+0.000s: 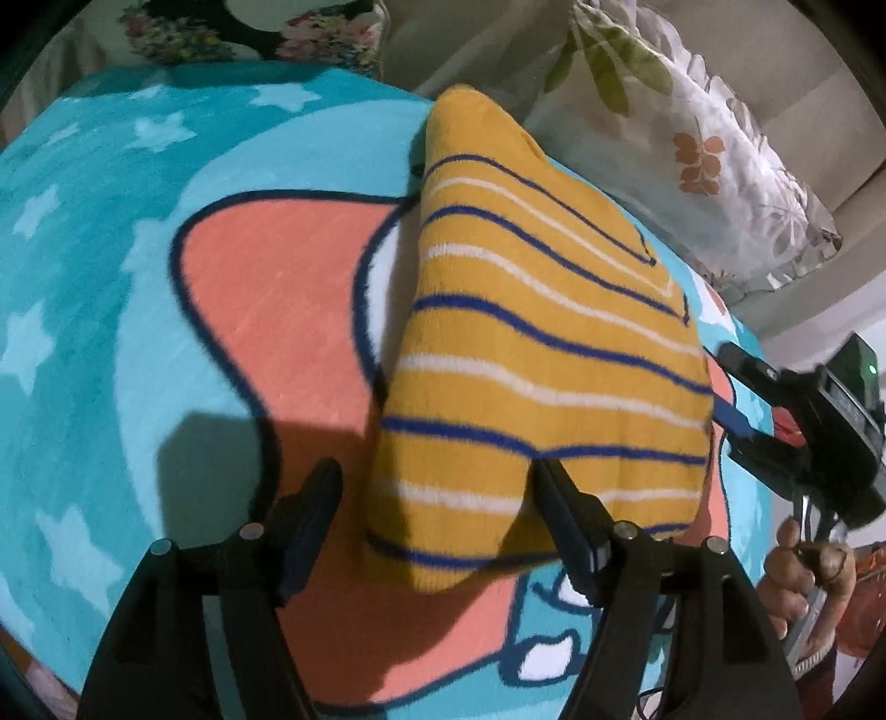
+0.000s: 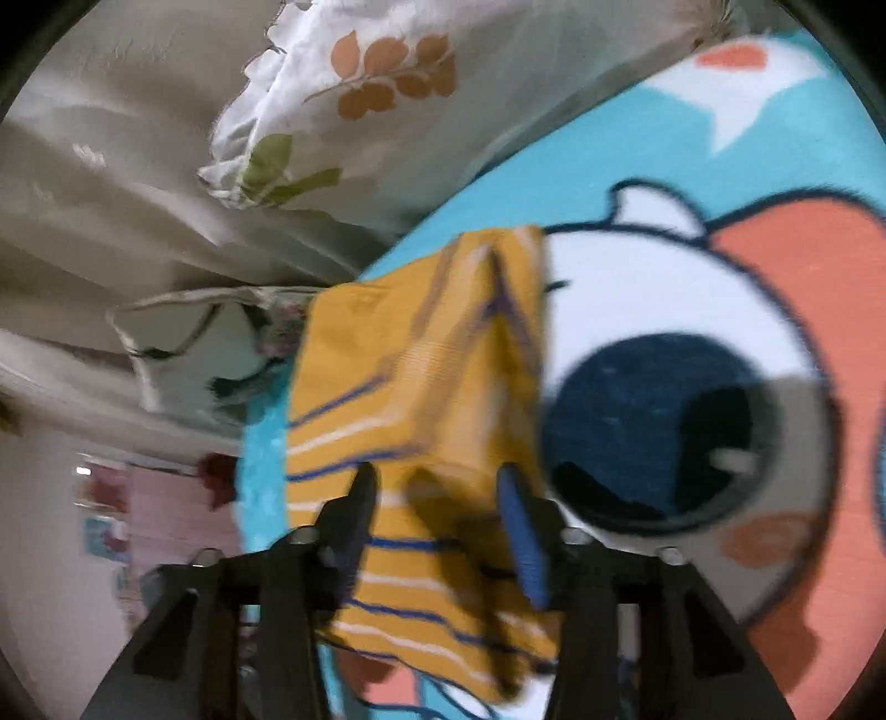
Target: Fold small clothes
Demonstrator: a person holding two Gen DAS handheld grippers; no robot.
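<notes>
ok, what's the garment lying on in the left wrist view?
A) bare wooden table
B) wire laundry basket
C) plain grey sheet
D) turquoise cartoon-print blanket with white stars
D: the yellow striped garment lies on a turquoise blanket printed with white stars and a coral cartoon shape; floral pillows sit behind it.

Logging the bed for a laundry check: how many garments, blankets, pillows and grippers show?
Garment: 1
Blanket: 1
Pillows: 2
Grippers, left gripper, right gripper: 2
Total: 6
</notes>
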